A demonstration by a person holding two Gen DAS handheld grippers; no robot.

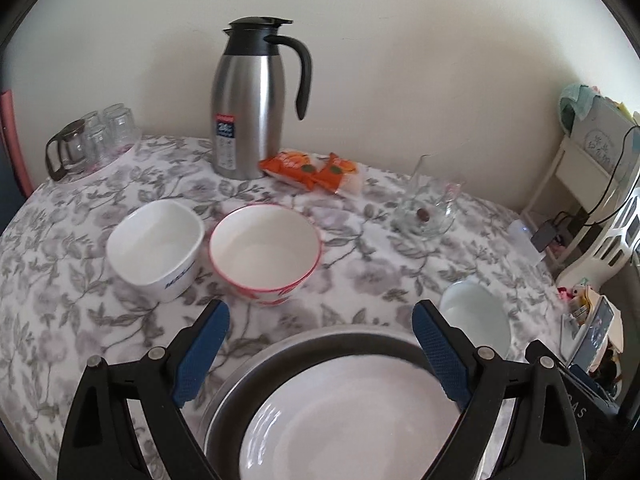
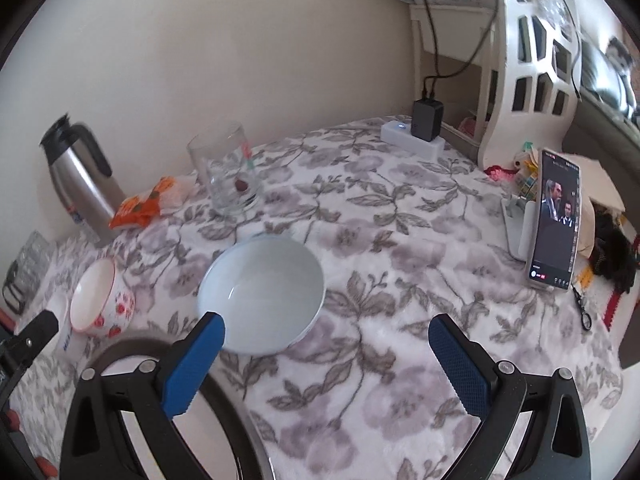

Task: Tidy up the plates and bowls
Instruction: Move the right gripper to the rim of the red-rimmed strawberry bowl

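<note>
Left wrist view: left gripper (image 1: 320, 320) has its jaws spread wide, nothing between the blue pads (image 1: 204, 356). It hangs over a white plate (image 1: 344, 412) that sits in a dark-rimmed pan (image 1: 240, 384) at the near table edge. Beyond the fingers, on the floral cloth (image 1: 72, 280), a square white bowl (image 1: 156, 248) and a red-rimmed bowl (image 1: 264, 252) stand side by side, just apart. A pale blue bowl (image 1: 476, 316) lies to the right, near the right pad. At the back: steel jug (image 1: 256, 100), orange packets (image 1: 312, 170), a glass (image 1: 428, 208), upturned glasses (image 1: 100, 136).

Right wrist view: right gripper (image 2: 326, 344) is likewise released, jaws wide and empty. The blue bowl (image 2: 260, 292) rests on the cloth just ahead of the left pad, whose tip overlaps its near rim in the picture; contact cannot be told. The red-rimmed bowl (image 2: 100, 300) stands far left, pan rim (image 2: 132, 346) below it. A phone (image 2: 554, 220) stands upright at right, a charger (image 2: 426, 120) behind.
</note>
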